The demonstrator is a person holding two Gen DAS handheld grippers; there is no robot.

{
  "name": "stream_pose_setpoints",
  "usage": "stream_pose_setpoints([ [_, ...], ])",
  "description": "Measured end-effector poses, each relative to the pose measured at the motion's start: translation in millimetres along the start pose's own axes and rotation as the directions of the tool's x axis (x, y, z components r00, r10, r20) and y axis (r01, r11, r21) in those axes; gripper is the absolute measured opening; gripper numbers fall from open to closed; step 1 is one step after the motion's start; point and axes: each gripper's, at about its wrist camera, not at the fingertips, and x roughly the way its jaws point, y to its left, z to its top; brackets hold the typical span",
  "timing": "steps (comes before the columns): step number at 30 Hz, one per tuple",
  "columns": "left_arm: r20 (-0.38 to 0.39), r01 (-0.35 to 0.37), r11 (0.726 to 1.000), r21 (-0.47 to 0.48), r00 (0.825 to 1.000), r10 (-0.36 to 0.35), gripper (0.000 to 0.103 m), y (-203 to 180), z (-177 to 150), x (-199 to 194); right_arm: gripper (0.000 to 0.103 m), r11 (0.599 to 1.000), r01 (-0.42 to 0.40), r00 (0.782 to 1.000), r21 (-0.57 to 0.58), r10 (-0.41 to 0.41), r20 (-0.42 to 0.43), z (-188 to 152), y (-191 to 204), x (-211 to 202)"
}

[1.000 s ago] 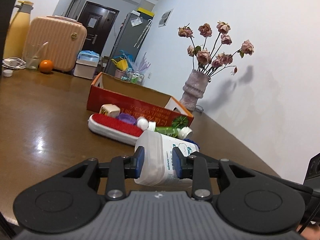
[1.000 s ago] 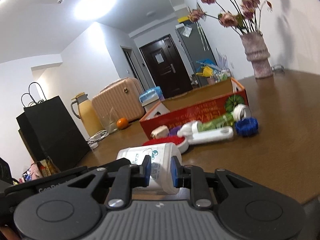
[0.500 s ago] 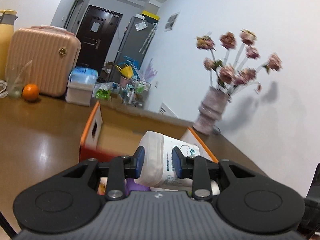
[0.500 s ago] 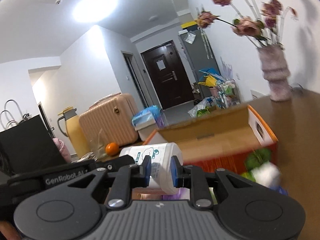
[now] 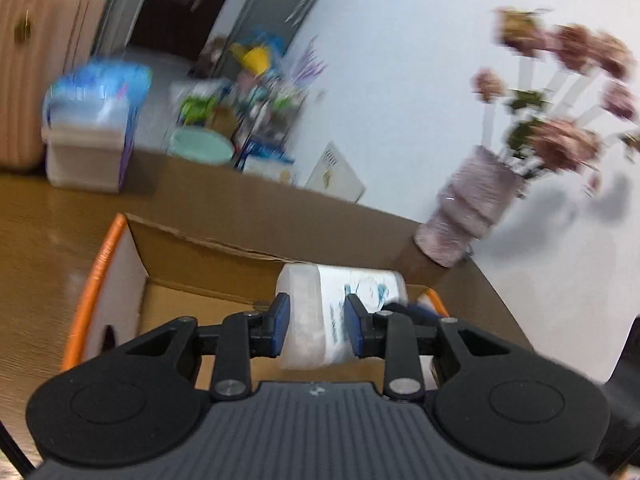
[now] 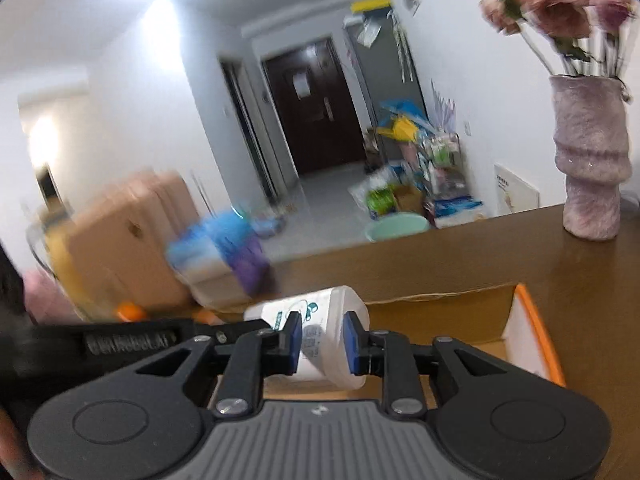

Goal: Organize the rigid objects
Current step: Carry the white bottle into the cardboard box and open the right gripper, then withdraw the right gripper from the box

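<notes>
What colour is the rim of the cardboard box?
Orange, along the cardboard box rim; clearest in the left wrist view.

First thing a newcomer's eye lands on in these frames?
The white bottle, lying sideways and clamped at either end by the left tool and right tool, right above the open cardboard box with orange edges; the right tool's jaws are opening. Next, the pink vase of dried flowers on the table's far right.
</notes>
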Motion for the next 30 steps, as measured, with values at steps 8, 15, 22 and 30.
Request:
stream_pose_setpoints([
  [8,-0.123,-0.094,0.996,-0.005,0.988,0.092,0.043,19.1,-8.6,49.7,0.060,0.997,0.051,0.992,0.056,-0.044,-0.122,-1.8,-28.8,44.9],
  [15,-0.117,-0.111,0.992,-0.058,0.988,0.103,0.059,32.7,-10.2,45.9,0.062,0.997,0.071,0.988,0.023,-0.067,-0.136,-6.1,-21.1,47.9],
  [22,-0.052,-0.235,0.955,0.179,0.967,0.248,0.075,10.1,-6.7,18.8,0.069,0.987,0.155,0.986,-0.029,-0.157,-0.054,-2.4,-21.8,26.3],
  [30,0.036,-0.286,0.915,0.283,0.957,0.288,0.084,7.6,-15.6,-66.4,0.080,0.972,0.230,0.972,-0.045,-0.231,-0.040,18.8,-32.9,-50.6],
])
